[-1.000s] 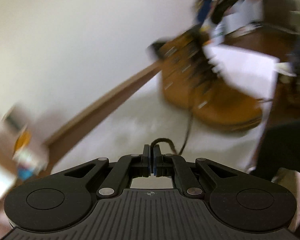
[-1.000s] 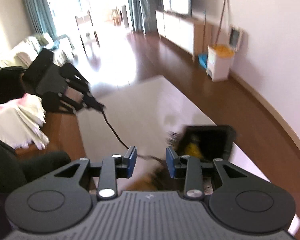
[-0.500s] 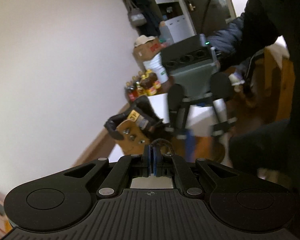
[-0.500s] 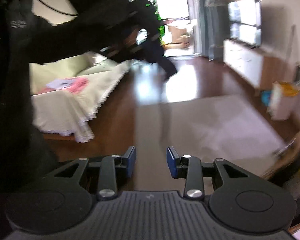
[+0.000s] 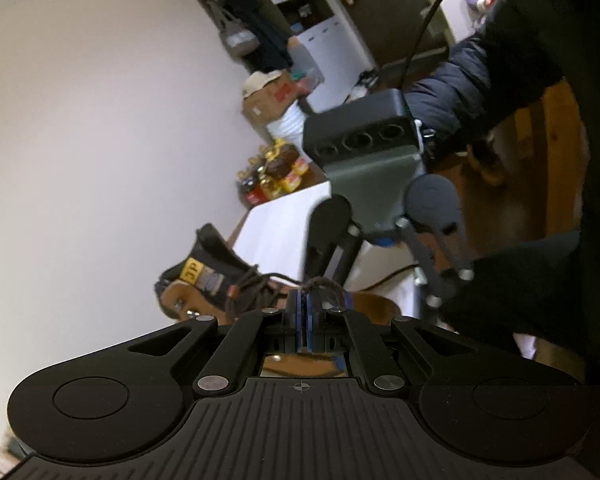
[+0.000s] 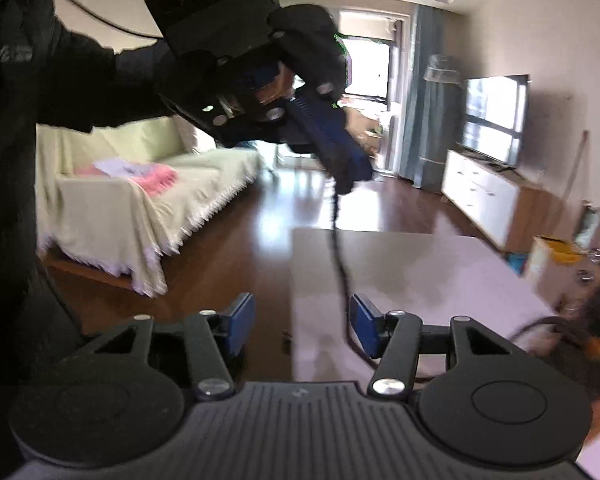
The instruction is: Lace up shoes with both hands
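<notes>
Both sets of fingers matter here: your left gripper [image 5: 305, 312] is clenched on the dark lace [image 6: 340, 256], pinched at bottom centre of its frame, while your right gripper [image 6: 302, 326] is opening with nothing pressed between its blue pads, the lace hanging just beside its right finger [image 6: 366, 330]. If you close the right too early or off-line, it will likely miss the thin, swinging cord. The tan boot [image 5: 204, 284] lies on the white tabletop [image 5: 284, 232], left of centre, its dark tongue up and its laces loose.
</notes>
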A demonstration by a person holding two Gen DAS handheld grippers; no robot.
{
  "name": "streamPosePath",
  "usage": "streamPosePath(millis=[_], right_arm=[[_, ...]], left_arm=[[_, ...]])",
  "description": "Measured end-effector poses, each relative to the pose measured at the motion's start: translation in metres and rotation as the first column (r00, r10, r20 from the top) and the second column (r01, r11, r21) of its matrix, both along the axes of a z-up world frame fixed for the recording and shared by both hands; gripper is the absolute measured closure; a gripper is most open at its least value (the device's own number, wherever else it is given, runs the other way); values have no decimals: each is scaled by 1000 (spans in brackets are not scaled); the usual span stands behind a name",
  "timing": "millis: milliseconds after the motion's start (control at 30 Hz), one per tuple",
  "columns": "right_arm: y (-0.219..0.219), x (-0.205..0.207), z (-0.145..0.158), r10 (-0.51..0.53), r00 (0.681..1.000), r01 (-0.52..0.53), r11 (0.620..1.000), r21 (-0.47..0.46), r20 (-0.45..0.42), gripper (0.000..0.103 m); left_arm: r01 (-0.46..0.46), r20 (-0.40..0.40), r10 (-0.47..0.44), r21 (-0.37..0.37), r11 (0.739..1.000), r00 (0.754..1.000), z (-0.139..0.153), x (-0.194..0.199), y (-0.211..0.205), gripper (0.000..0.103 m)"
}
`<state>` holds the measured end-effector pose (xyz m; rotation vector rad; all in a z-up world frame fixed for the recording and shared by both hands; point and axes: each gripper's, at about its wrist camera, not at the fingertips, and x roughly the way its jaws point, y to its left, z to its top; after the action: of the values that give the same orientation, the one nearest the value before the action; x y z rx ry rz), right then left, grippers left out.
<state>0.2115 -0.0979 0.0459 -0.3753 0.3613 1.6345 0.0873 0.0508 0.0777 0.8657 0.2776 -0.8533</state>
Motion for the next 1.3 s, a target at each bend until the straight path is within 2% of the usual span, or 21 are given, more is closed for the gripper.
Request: streamPosePath(millis=[67, 133, 200, 267, 333, 400, 600, 633, 733, 933, 1000, 1133, 1167, 1200, 1300], right_arm=[[-6, -7, 0, 46, 998, -48, 998, -48, -44, 52], [-28, -17, 5, 41, 999, -44, 992, -119, -28, 51], [-59, -24, 18, -34, 999, 33, 984, -176, -4, 48], [-78, -24, 28, -130, 991, 133, 973, -190, 28, 47], [-94, -20, 36, -226, 973, 231, 959, -167, 45, 44], [-108, -13, 46, -350, 935, 355, 928, -117, 57, 44], [-105, -1, 64, -520, 851, 521, 854, 11, 75, 45], [-103, 0, 66, -528, 847, 527, 849, 27, 58, 45], [-98, 8, 72, -538, 843, 537, 839, 82, -16, 50], [-86, 20, 66, -510, 860, 510, 857, 79, -22, 58], [-83, 14, 58, -506, 861, 508, 858, 82, -39, 64], [-82, 10, 43, -498, 865, 501, 861, 87, -60, 70], [-79, 12, 40, -494, 867, 498, 863, 87, -63, 74], [-78, 12, 38, -493, 868, 496, 864, 83, -60, 86], [-73, 13, 33, -496, 868, 497, 865, 61, -41, 99]], left_arm=[[-18, 13, 17, 34, 999, 1000, -1, 5, -4, 100], [-14, 22, 13, 71, 997, 1000, -8, 12, -11, 100], [-20, 36, 17, 86, 996, 999, -19, 18, -19, 100], [-28, 53, 24, 80, 996, 998, -30, 26, -27, 100], [-40, 80, 34, 86, 996, 996, -39, 31, -30, 100], [-56, 111, 46, 94, 994, 993, -49, 41, -34, 100], [-61, 146, 45, 107, 992, 988, -59, 63, -40, 100], [-57, 154, 39, 113, 992, 987, -59, 63, -41, 100], [-27, 166, 5, 132, 991, 986, -57, 64, -45, 100], [18, 168, -42, 142, 990, 985, -55, 69, -48, 100], [21, 160, -44, 141, 990, 986, -54, 70, -48, 100], [54, 151, -79, 162, 985, 985, -58, 70, -46, 100], [55, 150, -80, 165, 985, 985, -59, 69, -46, 100], [56, 147, -82, 176, 983, 986, -61, 70, -46, 100], [45, 134, -71, 187, 981, 988, -65, 72, -46, 100]])
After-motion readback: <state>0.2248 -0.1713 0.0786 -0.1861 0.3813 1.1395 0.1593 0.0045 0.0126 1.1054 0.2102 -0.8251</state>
